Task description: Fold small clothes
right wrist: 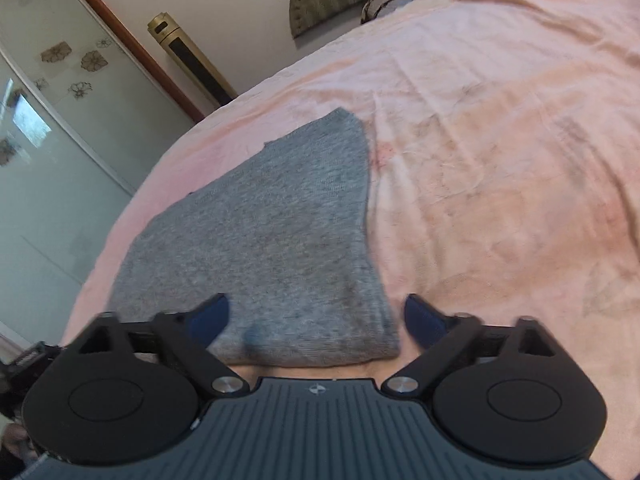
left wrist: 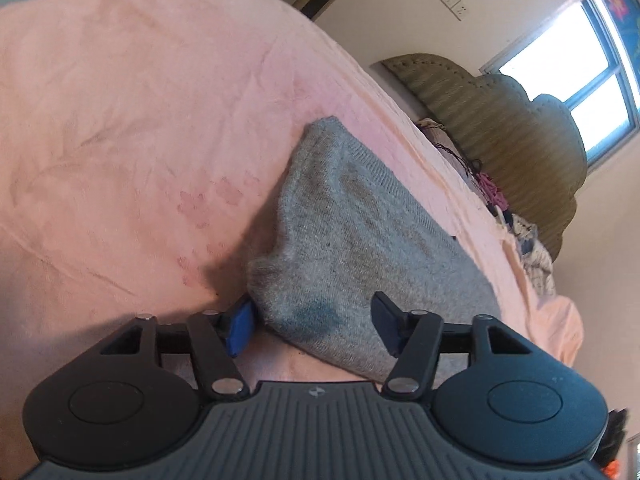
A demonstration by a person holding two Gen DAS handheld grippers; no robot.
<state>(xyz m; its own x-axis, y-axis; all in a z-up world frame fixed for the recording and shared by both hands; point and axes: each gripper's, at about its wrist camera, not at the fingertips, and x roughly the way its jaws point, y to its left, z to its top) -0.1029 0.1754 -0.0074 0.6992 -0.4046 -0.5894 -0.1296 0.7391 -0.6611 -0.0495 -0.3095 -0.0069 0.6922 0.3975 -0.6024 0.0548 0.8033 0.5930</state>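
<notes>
Nearest the left wrist camera, the left gripper (left wrist: 314, 326) stands part open, its blue pads either side of a bulging near corner of the grey knit garment (left wrist: 360, 232) without clearly pressing on it. In the right wrist view the right gripper (right wrist: 316, 322) is likewise part open, straddling the other near corner of the same grey knit garment (right wrist: 272, 232), pads apart from the cloth. No earlier picture is given, so nothing of their motion can be said. The garment lies already doubled, a flat grey slab near the foot edge of the bed (right wrist: 500, 160), whose pink sheet runs away toward the padded headboard (left wrist: 500, 128). The step in hand looks like taking both near corners to carry them over toward the far edge of the garment; to do it well, each gripper should bite through all layers at the very corner, close at the same time, and lift evenly so the fold line stays straight. The underside of the garment and its layer count are hidden, and the heap of clothes (left wrist: 532, 248) by the headboard is too small to sort out.
</notes>
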